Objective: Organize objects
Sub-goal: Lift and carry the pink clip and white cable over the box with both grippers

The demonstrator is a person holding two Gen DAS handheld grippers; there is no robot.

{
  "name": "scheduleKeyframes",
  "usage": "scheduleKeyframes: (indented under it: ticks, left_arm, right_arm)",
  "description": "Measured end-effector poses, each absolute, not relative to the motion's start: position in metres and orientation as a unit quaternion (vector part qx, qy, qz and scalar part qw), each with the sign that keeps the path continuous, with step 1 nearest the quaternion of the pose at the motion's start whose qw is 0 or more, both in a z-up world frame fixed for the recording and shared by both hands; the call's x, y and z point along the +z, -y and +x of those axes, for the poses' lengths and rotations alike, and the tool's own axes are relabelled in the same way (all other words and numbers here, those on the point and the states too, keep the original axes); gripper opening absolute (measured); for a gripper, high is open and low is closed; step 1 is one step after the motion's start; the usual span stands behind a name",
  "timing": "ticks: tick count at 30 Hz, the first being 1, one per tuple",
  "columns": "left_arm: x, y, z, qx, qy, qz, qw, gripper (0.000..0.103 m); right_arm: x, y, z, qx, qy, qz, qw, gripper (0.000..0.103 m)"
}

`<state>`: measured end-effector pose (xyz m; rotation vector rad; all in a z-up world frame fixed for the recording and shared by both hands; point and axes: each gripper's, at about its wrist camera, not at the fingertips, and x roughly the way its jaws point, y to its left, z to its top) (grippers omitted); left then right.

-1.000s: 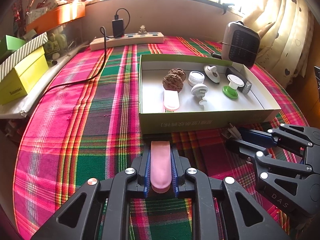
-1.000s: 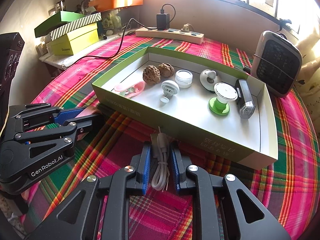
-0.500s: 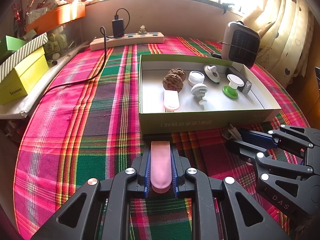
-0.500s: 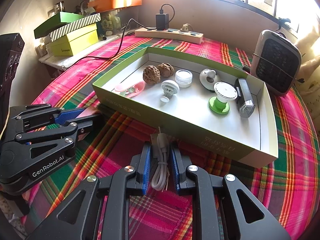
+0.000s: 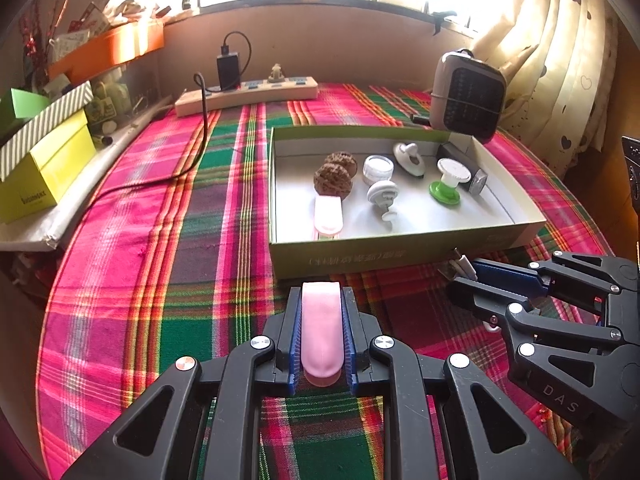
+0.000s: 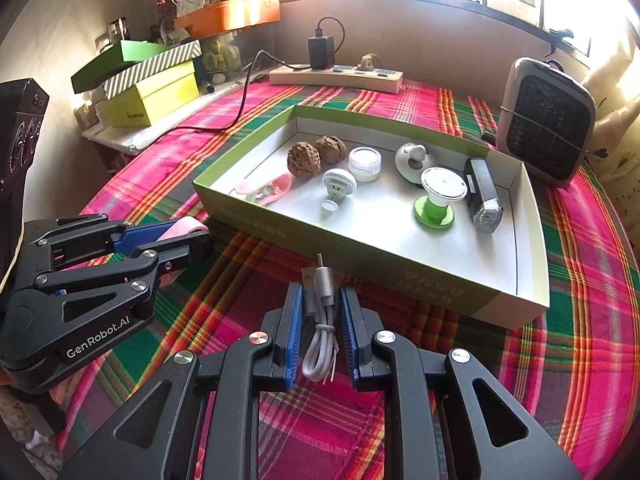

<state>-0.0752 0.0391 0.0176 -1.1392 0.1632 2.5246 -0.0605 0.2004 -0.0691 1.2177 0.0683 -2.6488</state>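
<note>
both grippers unmoved: left gripper (image 5: 321,300) clamps pink case (image 5: 322,330), right gripper (image 6: 320,300) cable (image 6: 322,328).

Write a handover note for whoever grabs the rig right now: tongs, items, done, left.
Left tongs: shut on the pink case, held just short of the box's near wall.
Right tongs: shut on the coiled grey cable, also just outside the near wall.
Green box on the plaid cloth already holds two walnuts, another pink case, a small jar, white hooks, a green-based suction cup and a black-and-silver block.
Left to do: probably lift both items over the wall, set them in bare spots and release.
</note>
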Motion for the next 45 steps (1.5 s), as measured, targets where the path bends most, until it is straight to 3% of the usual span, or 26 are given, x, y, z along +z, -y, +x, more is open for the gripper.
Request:
scheduleKeyframes:
  ticks: [24, 45]
  left_arm:
    - [0.050, -0.062, -0.074, 0.900, -0.063, -0.376, 0.210, 0.016]
    - [0.058, -0.102, -0.103, 0.890, -0.071, -0.378, 0.245, 0.016]
  right_arm:
    - [-0.029, -0.235, -0.052, -0.924, 0.004, 0.372, 0.087, 0.020]
    - [-0.002, -0.289, -0.095, -0.928, 0.016, 0.370, 0.047, 0.020]
